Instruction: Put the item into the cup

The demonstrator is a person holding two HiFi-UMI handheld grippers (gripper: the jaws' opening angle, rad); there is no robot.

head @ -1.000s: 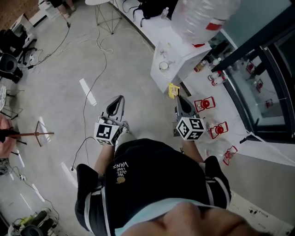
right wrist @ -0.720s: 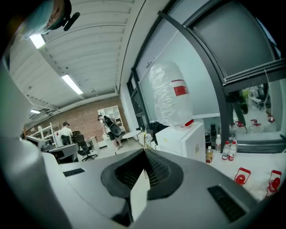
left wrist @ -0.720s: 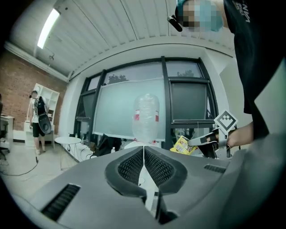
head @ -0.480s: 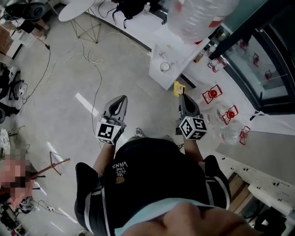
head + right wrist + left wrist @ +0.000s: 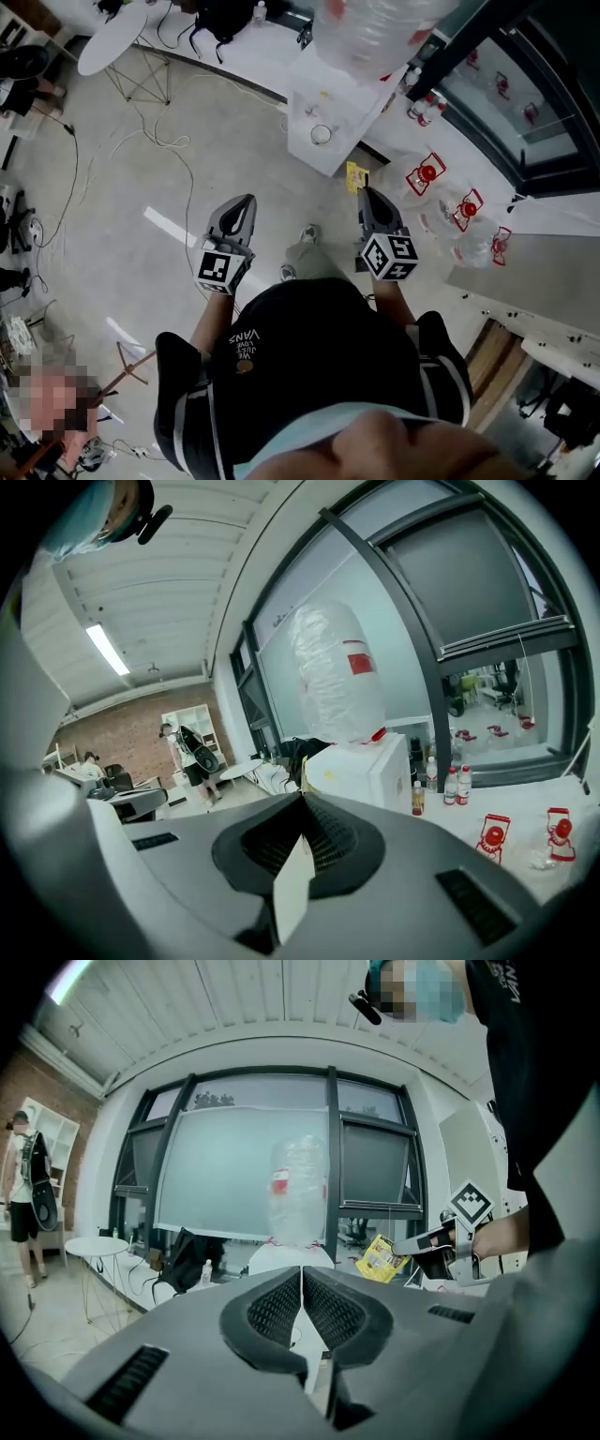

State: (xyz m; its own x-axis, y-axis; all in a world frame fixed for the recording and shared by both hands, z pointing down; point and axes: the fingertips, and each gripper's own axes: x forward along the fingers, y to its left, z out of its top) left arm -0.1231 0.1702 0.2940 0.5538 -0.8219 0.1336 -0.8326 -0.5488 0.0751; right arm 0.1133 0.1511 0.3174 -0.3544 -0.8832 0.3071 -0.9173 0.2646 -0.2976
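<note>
While I am well short of the white cabinet point(image 5: 323, 141), the step in hand is the carry, so I read the scene from that cabinet outward. The big clear water bottle point(image 5: 375, 33) stands on top of it and fills the far part, leaving only the near part of the top free. That tells me to come in from the floor side, low enough to stay under the bottle's bulge.

The left gripper point(image 5: 246, 200) is out over the floor, well apart from the cabinet. Its jaws are pressed together with nothing between them. I would keep it spare, ready to steady the cup if it looks light.

The right gripper point(image 5: 364, 192) is nearer the cabinet, just short of its near corner. Its jaws are clamped on the yellow packet point(image 5: 354, 176), which sticks out ahead of the tips toward the cabinet.

What I take to be the cup point(image 5: 321, 134) stands on the near part of the cabinet top, mouth up. The packet is flat and light, so I judge it could catch on the rim. I should centre it over the mouth, tilt its free end down inside, and only then let go.
</note>
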